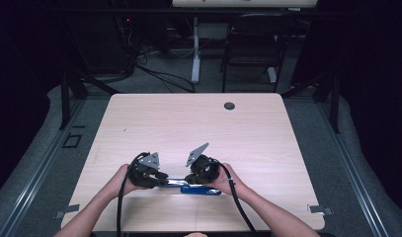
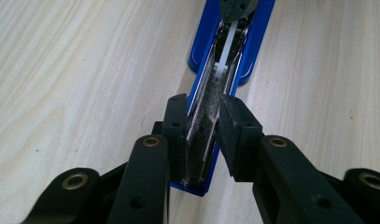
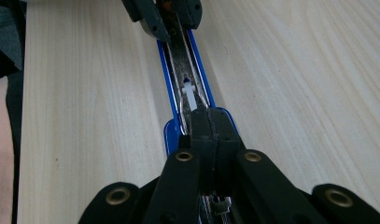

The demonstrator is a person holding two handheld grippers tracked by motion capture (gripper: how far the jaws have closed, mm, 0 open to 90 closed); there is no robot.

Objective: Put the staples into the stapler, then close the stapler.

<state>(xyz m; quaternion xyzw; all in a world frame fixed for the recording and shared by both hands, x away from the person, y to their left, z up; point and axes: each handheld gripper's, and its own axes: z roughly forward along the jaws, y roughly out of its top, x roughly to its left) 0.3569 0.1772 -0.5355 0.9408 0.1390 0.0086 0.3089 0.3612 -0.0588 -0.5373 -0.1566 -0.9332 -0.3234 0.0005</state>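
A blue stapler (image 1: 201, 188) lies flat on the pale wooden tabletop (image 1: 188, 123), close to the near edge and between the person's two hands, its length running left to right in the high view. The stapler is opened out: its blue base rests on the wood and the bright metal staple channel (image 2: 207, 116) is exposed along the top, with a white plastic pusher (image 3: 189, 97) sitting inside the channel. The left hand-held gripper (image 1: 156, 180) is closed on one end of the stapler; in the left gripper view its two black pads (image 2: 176, 126) press against the sides of the metal channel (image 2: 207, 116), the blue base (image 2: 260, 32) extending away beyond them. The right hand-held gripper (image 1: 198, 178) is closed at the opposite end; in the right gripper view its jaws meet almost edge to edge over the channel (image 3: 185, 60), just behind the white pusher, with the rounded blue end of the base (image 3: 171, 133) showing beside them. Each gripper carries a grey three-cornered plate (image 1: 197, 154) on top and trails a black cable (image 1: 240, 207) toward the person. At the far side of the tabletop a round cable grommet (image 1: 229, 105) is set into the surface, well apart from the stapler.
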